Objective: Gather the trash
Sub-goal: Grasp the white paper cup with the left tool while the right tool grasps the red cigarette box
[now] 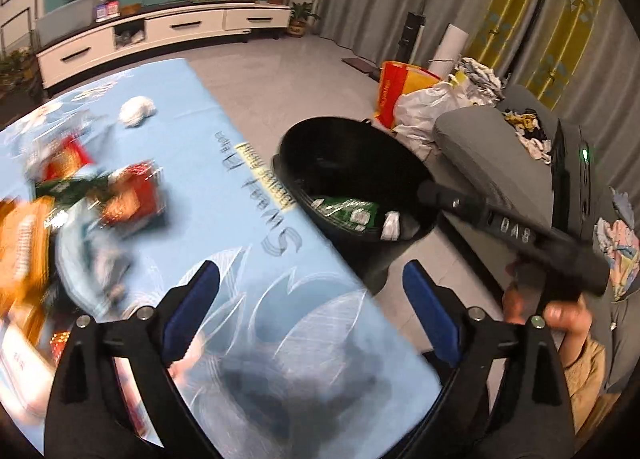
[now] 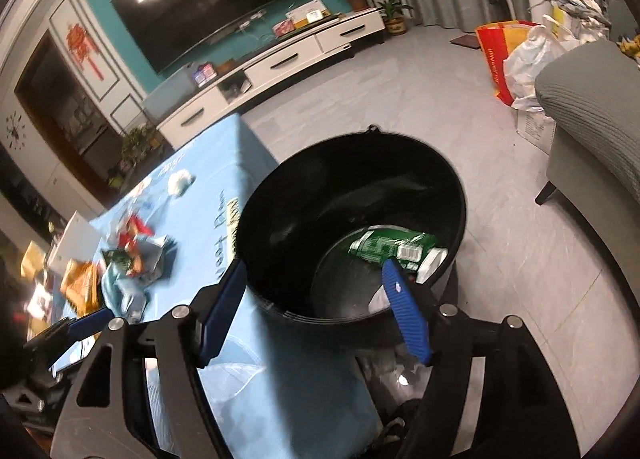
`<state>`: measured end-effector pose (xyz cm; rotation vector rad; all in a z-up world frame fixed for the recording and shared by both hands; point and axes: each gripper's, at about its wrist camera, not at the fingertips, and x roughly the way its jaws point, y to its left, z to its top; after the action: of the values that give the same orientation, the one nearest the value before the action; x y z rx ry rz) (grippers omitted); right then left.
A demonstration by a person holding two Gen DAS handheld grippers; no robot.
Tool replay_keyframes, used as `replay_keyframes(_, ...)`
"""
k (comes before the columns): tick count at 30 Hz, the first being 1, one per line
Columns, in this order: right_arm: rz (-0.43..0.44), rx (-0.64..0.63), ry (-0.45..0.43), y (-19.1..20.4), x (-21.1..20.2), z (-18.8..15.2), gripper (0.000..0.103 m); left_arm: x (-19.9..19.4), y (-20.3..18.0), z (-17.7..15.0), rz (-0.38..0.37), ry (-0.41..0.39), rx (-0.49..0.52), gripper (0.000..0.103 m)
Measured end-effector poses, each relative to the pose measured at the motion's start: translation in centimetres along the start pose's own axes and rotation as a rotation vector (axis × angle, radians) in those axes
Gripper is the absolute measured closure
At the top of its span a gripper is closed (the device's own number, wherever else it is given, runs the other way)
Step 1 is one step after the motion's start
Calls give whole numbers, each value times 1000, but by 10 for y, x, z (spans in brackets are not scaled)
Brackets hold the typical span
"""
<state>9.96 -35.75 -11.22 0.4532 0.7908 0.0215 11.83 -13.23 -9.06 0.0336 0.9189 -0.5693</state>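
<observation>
Here, the right gripper (image 2: pixel 316 303) hangs with jaws apart and empty above the black bin (image 2: pixel 352 227), a green wrapper (image 2: pixel 390 249) lying inside; the left gripper (image 1: pixel 316 311), spread wide and empty, hovers over the table's blue cloth (image 1: pixel 240 219), snack wrappers (image 1: pixel 100 195) ahead-left.

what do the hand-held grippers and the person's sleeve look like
Each hand-held gripper, left and right, has a black frame with silver bolts and ribbed blue finger pads. The right one's black body carries white lettering. The sleeve is tan.

Bin (image 2: pixel 280 195) mouth unobstructed, wrappers (image 1: pixel 120 195) crowding the table (image 1: pixel 248 259)
</observation>
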Motion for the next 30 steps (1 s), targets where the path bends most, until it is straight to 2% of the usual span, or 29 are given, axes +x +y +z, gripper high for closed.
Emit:
replay_keyframes(2, 12, -21, 17, 12, -3, -5, 28, -18, 8, -16, 25, -12, -10, 9)
replay_keyframes(7, 52, -89, 64, 48, -6, -21, 24, -62, 36, -41, 96, -62, -68, 7)
replay_keyframes(11, 87, -170, 119, 85, -6, -39, 20, -97, 73, -67, 157, -100, -167, 6)
replay_keyframes(18, 150, -333, 234, 147, 7, -78, 16, -131, 138, -113, 261, -119, -351, 6)
replay_keyframes(25, 191, -475, 358, 204, 38, -116, 14, -138, 165, -136, 364, -133, -386, 6)
replay_keyframes(30, 190, -556, 408, 237, 61, -134, 14, -129, 186, -149, 375, -112, -397, 5)
